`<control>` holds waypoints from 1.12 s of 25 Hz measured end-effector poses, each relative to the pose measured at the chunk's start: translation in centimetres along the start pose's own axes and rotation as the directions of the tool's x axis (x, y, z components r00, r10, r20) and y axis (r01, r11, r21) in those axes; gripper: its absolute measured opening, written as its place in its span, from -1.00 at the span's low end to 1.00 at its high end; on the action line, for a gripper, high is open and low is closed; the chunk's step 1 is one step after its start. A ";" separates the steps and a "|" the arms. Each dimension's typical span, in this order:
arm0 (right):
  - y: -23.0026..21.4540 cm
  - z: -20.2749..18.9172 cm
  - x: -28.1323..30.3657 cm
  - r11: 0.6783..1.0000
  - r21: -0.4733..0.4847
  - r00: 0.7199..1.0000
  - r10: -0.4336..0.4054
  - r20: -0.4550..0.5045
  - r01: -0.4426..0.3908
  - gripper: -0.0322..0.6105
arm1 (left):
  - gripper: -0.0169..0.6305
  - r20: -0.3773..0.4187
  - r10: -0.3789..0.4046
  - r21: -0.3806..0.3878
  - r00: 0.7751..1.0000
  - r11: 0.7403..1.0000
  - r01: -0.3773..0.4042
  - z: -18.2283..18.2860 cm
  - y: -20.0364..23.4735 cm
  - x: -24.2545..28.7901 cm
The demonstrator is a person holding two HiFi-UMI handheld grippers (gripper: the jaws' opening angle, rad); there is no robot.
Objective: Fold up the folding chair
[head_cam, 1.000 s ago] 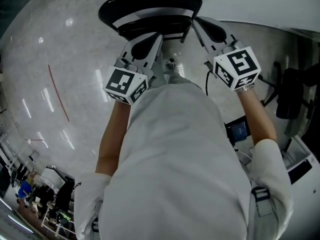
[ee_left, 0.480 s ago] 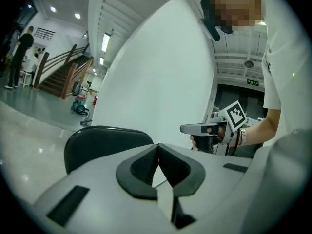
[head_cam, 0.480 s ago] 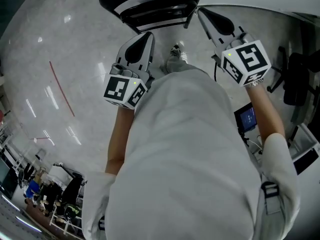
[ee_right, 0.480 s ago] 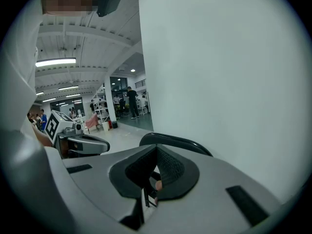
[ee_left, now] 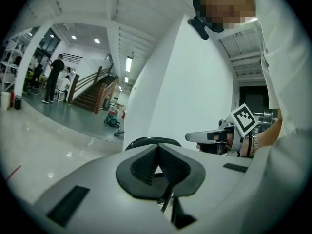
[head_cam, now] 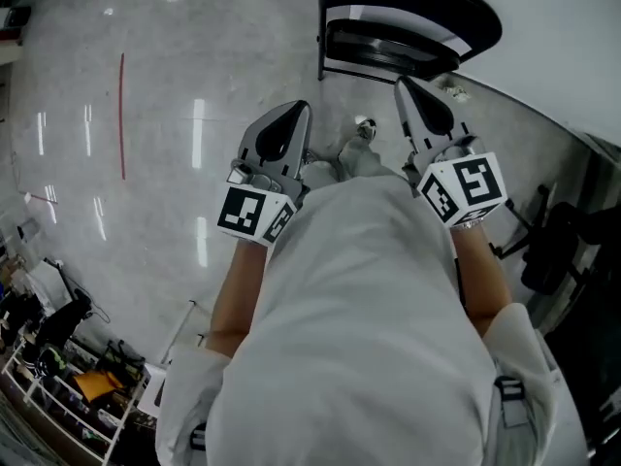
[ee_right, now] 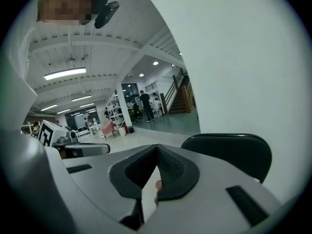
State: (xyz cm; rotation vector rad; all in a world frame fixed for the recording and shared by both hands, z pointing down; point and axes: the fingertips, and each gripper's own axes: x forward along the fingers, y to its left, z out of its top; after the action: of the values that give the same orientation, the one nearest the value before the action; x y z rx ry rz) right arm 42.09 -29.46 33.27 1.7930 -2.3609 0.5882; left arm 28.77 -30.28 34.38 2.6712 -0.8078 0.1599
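Observation:
The black folding chair (head_cam: 408, 17) stands by the white wall (head_cam: 568, 47), its panels close together as if folded flat. Both grippers hang in the air short of it and touch nothing. My left gripper (head_cam: 294, 111) is shut and empty, pointing at the floor left of the chair. My right gripper (head_cam: 404, 85) is shut and empty, its tip just below the chair's lower edge. In the left gripper view the shut jaws (ee_left: 157, 164) face the chair's rim (ee_left: 146, 141), with the right gripper (ee_left: 195, 137) alongside. In the right gripper view the chair back (ee_right: 229, 152) shows beyond the shut jaws (ee_right: 156, 168).
Glossy pale stone floor with a red line (head_cam: 122, 115) spreads to the left. A dark office chair (head_cam: 563, 241) stands at the right by the wall. Racks with gear (head_cam: 58, 357) fill the lower left. Stairs (ee_left: 97, 94) and standing people (ee_left: 53, 77) are far off.
Both grippers have drawn back from the chair, which they were close against a second ago. The view has swung, so the chair now sits at the upper right instead of top centre.

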 end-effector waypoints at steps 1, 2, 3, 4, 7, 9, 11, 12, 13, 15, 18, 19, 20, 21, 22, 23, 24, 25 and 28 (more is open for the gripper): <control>1.6 -0.1 0.6 1.000 -0.006 1.000 0.017 -0.004 -0.017 -0.89 | -0.91 0.010 0.030 -0.008 0.999 1.000 -0.030 0.0 1.0 -1.5; 3.1 -0.3 1.1 1.000 -0.010 1.000 0.029 -0.010 -0.030 -0.89 | -0.91 0.018 0.058 -0.015 0.998 0.998 -0.058 0.0 1.9 -2.9; 4.5 -0.5 1.6 0.999 -0.013 0.999 0.041 -0.014 -0.041 -0.88 | -0.91 0.026 0.083 -0.021 0.996 0.996 -0.082 0.0 2.8 -4.2; 5.9 -0.6 2.1 0.998 -0.017 0.998 0.053 -0.018 -0.054 -0.89 | -0.91 0.034 0.106 -0.027 0.994 0.994 -0.105 0.1 3.7 -5.4; 10.0 -0.6 3.2 0.995 -0.033 0.995 0.098 -0.026 -0.099 -0.89 | -0.91 0.066 0.172 -0.058 0.983 0.984 -0.169 0.4 5.7 -8.8; 12.4 -0.4 3.8 0.990 -0.047 0.991 0.133 -0.029 -0.134 -0.89 | -0.91 0.091 0.213 -0.079 0.973 0.975 -0.206 0.7 6.6 -10.6; 14.8 -0.5 4.4 0.984 -0.062 0.985 0.167 -0.038 -0.169 -0.89 | -0.91 0.114 0.244 -0.094 0.963 0.968 -0.234 0.7 7.3 -12.2; 16.0 -0.7 4.7 0.980 -0.072 0.982 0.183 -0.045 -0.186 -0.89 | -0.91 0.122 0.255 -0.092 0.959 0.965 -0.245 0.7 7.5 -12.9; 17.2 -0.9 5.0 0.976 -0.082 0.979 0.200 -0.051 -0.203 -0.89 | -0.91 0.126 0.266 -0.084 0.956 0.963 -0.257 0.6 7.7 -13.7; 19.4 -1.5 5.5 0.966 -0.100 0.970 0.232 -0.066 -0.238 -0.89 | -0.91 0.131 0.290 -0.075 0.948 0.957 -0.282 0.4 8.1 -15.3; 22.2 -2.2 5.9 0.954 -0.113 0.959 0.271 -0.084 -0.279 -0.89 | -0.91 0.140 0.329 -0.082 0.934 0.944 -0.320 0.1 8.8 -17.9; 23.1 -2.4 6.0 0.949 -0.116 0.955 0.283 -0.087 -0.292 -0.89 | -0.91 0.141 0.344 -0.084 0.928 0.938 -0.335 0.0 9.0 -18.9; 23.8 -2.6 6.1 0.946 -0.117 0.952 0.293 -0.089 -0.303 -0.89 | -0.91 0.141 0.361 -0.088 0.922 0.932 -0.351 -0.2 9.3 -19.8; 24.4 -2.8 6.2 0.943 -0.116 0.949 0.302 -0.091 -0.311 -0.89 | -0.91 0.141 0.377 -0.095 0.915 0.926 -0.366 -0.5 9.5 -20.7; 25.0 -3.1 6.3 0.941 -0.113 0.946 0.310 -0.095 -0.319 -0.89 | -0.91 0.141 0.393 -0.103 0.909 0.919 -0.381 -0.8 9.7 -21.6; 25.6 -3.4 6.4 0.938 -0.112 0.943 0.319 -0.097 -0.329 -0.89 | -0.91 0.142 0.407 -0.111 0.902 0.912 -0.394 -1.0 9.9 -22.5; 26.2 -3.6 6.5 0.934 -0.111 0.939 0.329 -0.099 -0.339 -0.89 | -0.91 0.141 0.420 -0.114 0.897 0.907 -0.406 -1.2 10.1 -23.3; 26.9 -3.8 6.6 0.930 -0.111 0.935 0.341 -0.101 -0.351 -0.89 | -0.91 0.140 0.432 -0.113 0.891 0.901 -0.419 -1.4 10.2 -24.1; 28.9 -4.5 6.5 0.910 -0.119 0.915 0.385 -0.120 -0.398 -0.89 | -0.91 0.138 0.480 -0.107 0.866 0.877 -0.469 -1.7 10.2 -26.3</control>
State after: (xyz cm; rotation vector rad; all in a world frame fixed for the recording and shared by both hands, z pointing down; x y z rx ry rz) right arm 12.25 -27.18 32.80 1.2086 -2.6371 0.5160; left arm 1.25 -24.05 33.63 2.3881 -1.4893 0.0322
